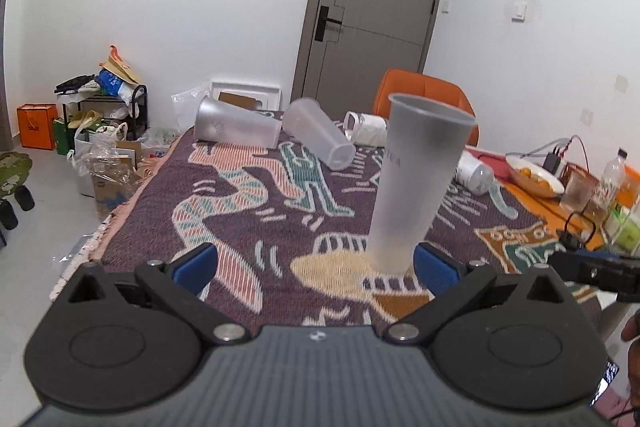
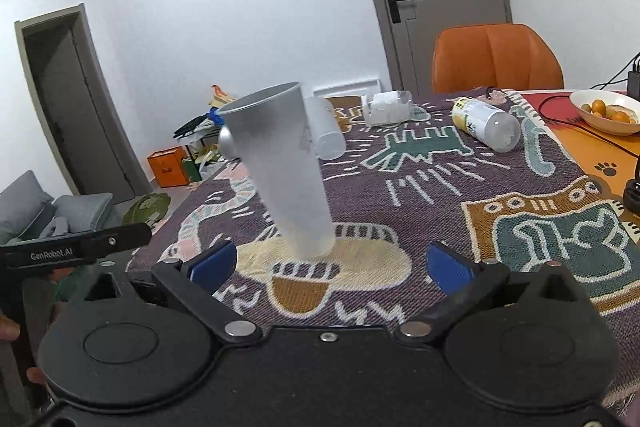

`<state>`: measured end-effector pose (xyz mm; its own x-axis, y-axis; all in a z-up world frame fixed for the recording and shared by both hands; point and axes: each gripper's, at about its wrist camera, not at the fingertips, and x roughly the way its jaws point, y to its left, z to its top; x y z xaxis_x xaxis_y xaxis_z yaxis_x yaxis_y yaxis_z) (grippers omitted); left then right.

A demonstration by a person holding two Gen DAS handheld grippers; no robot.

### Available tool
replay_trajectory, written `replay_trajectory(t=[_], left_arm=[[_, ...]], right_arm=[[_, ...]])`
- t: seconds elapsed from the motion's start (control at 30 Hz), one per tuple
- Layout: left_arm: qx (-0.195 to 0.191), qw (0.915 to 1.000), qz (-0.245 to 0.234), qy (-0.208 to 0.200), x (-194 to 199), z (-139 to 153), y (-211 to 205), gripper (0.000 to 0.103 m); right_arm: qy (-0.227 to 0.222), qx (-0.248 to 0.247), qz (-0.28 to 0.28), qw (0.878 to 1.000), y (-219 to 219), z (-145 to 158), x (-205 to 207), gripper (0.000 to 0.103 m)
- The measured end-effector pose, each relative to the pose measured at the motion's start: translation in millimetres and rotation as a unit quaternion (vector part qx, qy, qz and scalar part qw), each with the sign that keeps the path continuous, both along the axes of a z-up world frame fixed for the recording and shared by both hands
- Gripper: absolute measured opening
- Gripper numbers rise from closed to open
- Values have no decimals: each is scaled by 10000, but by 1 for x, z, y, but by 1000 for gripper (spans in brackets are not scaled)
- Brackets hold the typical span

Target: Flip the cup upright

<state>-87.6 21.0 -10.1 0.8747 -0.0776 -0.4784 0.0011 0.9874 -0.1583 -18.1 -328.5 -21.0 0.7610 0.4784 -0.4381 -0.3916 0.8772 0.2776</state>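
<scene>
A tall frosted plastic cup [image 1: 416,183] stands upright, mouth up, on the patterned cloth [image 1: 248,211], just ahead of my left gripper [image 1: 316,263] and near its right finger. The left gripper is open and empty. The same cup [image 2: 284,167] shows in the right wrist view, ahead of my right gripper [image 2: 334,263] and toward its left side; that gripper is open and empty too. Two more frosted cups [image 1: 236,125] [image 1: 320,139] lie on their sides at the far end of the table.
A handled jar [image 1: 366,129] and a white bottle [image 2: 486,123] lie on the cloth. A fruit bowl [image 2: 606,113], cables, glasses and bottles crowd the right side. An orange chair [image 2: 496,59] stands behind the table. The table's left edge drops to a cluttered floor.
</scene>
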Motion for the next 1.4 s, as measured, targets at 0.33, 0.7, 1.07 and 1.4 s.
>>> replay_trajectory(t=[0.33,0.7,1.07,1.4], left_arm=[[294,9994,-164,-73,-22,8,-10,103],[287,9993,-151,-177,-31,19,-9,103],[319,9993,-149,-122,-34,21,-11,103],[311,9994,-110,-76,-35,22,-8,103]], right_arm=[[-237,-46,154,9996,11,10,-24,103],[-298,-33,162,9994,12,15,-31,103],[-272,-20,159,9995,11,16,-32,103],[-287,-44,182,9994,12,16,-33,103]])
